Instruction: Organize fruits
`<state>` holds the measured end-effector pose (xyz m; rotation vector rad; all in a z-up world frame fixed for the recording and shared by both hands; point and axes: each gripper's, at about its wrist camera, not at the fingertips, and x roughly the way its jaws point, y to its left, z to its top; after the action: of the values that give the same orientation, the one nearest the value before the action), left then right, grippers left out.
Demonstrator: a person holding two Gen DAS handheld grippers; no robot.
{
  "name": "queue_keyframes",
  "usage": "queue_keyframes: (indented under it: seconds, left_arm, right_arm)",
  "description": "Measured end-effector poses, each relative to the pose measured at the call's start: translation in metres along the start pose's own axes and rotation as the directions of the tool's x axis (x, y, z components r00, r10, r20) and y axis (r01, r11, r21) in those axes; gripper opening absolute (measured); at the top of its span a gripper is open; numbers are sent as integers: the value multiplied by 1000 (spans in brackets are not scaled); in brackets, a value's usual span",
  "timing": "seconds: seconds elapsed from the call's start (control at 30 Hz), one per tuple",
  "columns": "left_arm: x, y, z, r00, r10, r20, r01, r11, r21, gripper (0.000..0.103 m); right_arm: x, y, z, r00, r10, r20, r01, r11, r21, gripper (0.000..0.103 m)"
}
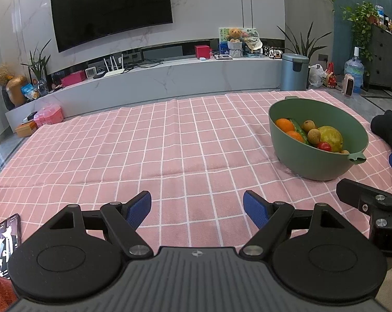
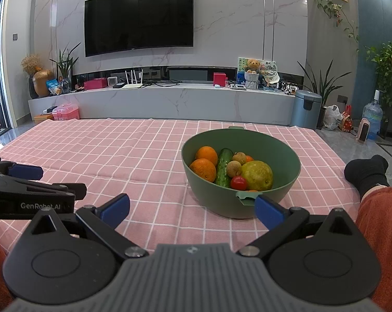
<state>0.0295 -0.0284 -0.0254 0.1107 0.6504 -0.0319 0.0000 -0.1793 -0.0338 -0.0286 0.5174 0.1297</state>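
Both jaws gape, bowl [image 2: 241, 202] seemingly just beyond the right gripper [image 2: 193, 209].

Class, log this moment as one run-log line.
left gripper open | right gripper open | fruit in green bowl | nothing held

The right gripper [image 2: 192, 209] has its two blue fingers [image 2: 115, 209] wide apart, holding nothing. Just past the right finger sits a green bowl [image 2: 286, 182] on the pink checked cloth [image 2: 118, 156]. Inside are two oranges [image 2: 203, 169], a cucumber [image 2: 223, 167], a small tomato [image 2: 238, 182] and a big yellow-green fruit [image 2: 257, 175]. The left gripper [image 2: 27, 189] is off to the left side.
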Motion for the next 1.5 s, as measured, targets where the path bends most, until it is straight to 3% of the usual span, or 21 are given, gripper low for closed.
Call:
queue_keyframes:
  seconds: [1.5]
  left_arm:
    - [-7, 1, 6, 1000, 5, 30, -5, 1000, 2, 94]
  right_arm:
    - [1, 3, -1, 1000, 6, -19, -6, 1000, 7, 98]
